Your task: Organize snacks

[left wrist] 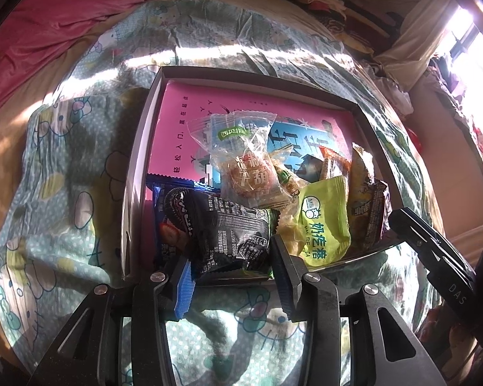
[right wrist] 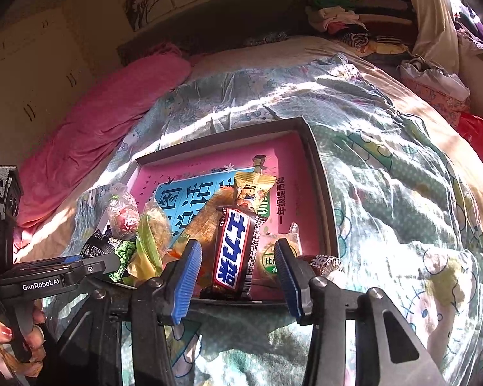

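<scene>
Pink-bottomed and shallow, the box tray [left wrist: 138, 167] on the bed [left wrist: 64, 148] is already holding every snack I'm seeing, piled toward six o'clock. I'm resting my left hand-held gripper [left wrist: 232, 273] at the tray's near edge, its jaws narrow around a black packet [left wrist: 232, 234], though I cannot tell whether the pads are pressing on it. My right hand-held gripper [right wrist: 238, 273] is standing fairly wide around a chocolate bar [right wrist: 233, 251], its pads apart from the wrapper. I'm judging the gathering nearly done, with tidying of the heap remaining.
</scene>
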### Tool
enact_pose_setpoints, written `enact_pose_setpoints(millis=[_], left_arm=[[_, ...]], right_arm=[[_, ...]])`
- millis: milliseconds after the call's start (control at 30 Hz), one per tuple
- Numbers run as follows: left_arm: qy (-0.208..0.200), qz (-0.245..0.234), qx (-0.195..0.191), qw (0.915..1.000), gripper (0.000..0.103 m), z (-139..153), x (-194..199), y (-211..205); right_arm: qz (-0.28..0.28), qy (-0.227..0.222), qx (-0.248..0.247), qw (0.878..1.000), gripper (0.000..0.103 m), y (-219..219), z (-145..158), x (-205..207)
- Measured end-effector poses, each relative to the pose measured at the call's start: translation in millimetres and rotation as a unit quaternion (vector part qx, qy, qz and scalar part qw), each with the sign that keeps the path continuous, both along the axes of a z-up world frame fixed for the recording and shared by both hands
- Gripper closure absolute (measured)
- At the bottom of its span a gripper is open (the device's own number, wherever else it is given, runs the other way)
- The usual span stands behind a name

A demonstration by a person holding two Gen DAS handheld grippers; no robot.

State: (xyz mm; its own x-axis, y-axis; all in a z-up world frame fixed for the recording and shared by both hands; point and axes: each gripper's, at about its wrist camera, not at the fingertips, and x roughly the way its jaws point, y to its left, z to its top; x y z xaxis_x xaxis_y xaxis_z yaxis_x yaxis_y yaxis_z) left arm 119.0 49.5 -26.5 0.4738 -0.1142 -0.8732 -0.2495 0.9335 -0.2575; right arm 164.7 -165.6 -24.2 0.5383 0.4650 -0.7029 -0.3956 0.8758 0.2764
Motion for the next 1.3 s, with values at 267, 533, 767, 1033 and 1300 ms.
enact_pose_setpoints(millis=[267,533,767,1033,1300], left_arm=[[-0.001,-0.001,0.006,1.0000,0.048,4,-2,-2],[-0.004,-0.002,0.014,0.9999,0.042,9,-4,-5],[-0.007,-0.001,0.019,0.9998,0.041,13,-6,-6],[-0.020,-0.005,0.023,0.9995,0.030,21,-9,-8],[-0.032,-0.003,0.026,0.9991,0.029,30,-11,-9]], right_arm=[[-0.006,-0.003,-0.004,1.000,0.051,-1,3,-3],[-0.010,-0.013,-0.016,1.000,0.045,-1,7,-8],[-0.014,-0.017,-0.020,1.000,0.042,-2,10,-9],[-0.016,-0.019,-0.023,0.999,0.040,-4,12,-11],[-0.015,-0.031,-0.023,0.999,0.035,-4,19,-16]])
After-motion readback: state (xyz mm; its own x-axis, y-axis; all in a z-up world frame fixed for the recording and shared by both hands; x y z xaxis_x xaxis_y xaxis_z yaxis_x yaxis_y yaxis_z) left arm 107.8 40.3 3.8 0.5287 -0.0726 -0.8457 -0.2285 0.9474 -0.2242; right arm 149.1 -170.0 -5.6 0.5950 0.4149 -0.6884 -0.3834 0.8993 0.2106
